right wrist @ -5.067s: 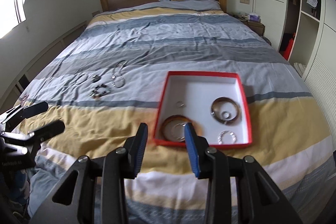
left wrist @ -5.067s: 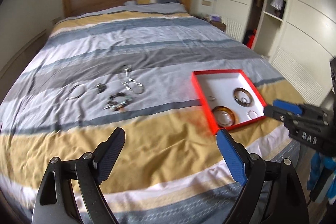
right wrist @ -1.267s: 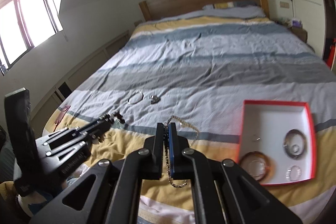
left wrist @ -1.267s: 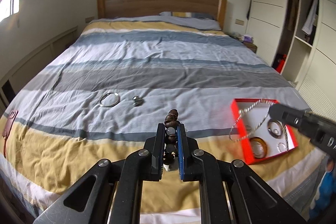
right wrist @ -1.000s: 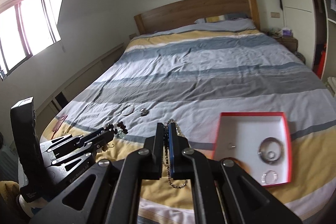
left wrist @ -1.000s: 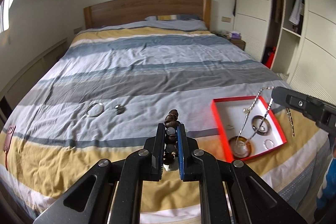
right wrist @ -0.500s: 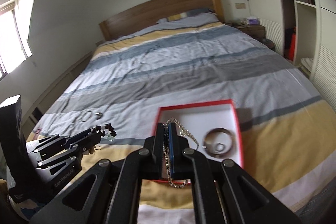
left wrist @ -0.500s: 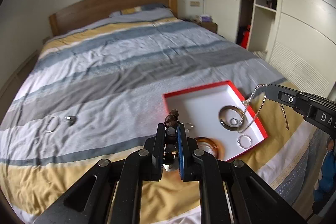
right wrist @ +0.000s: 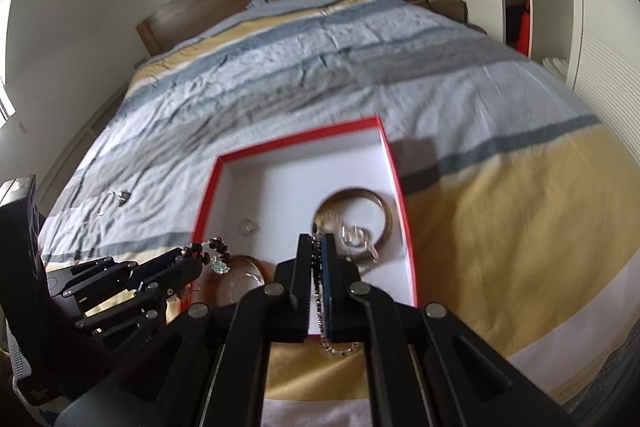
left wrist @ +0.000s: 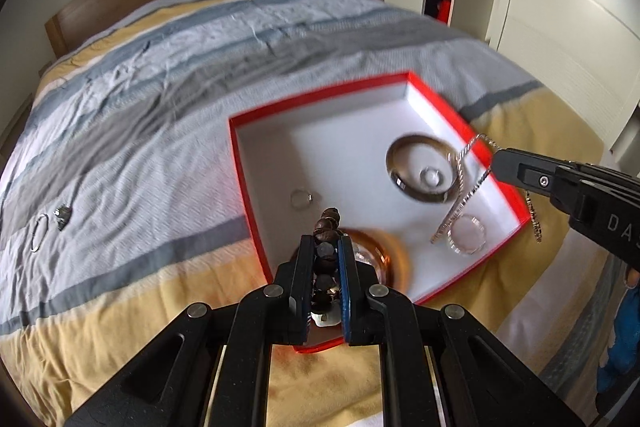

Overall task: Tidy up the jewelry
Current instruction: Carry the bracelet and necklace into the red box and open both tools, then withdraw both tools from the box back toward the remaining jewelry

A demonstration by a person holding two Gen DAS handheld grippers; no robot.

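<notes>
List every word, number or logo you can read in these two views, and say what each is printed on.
"DAS": white letters on the black body of the right gripper in the left wrist view, cut off by the picture's edge.
Small white print on the body of the left gripper, at the lower left of the right wrist view: too blurred to read.
Nothing readable on the red box or the striped bedding.

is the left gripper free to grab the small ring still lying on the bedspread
Probably not yet: the left gripper is shut on the bead bracelet, and the ring lies off to its left on the bedspread.
</notes>
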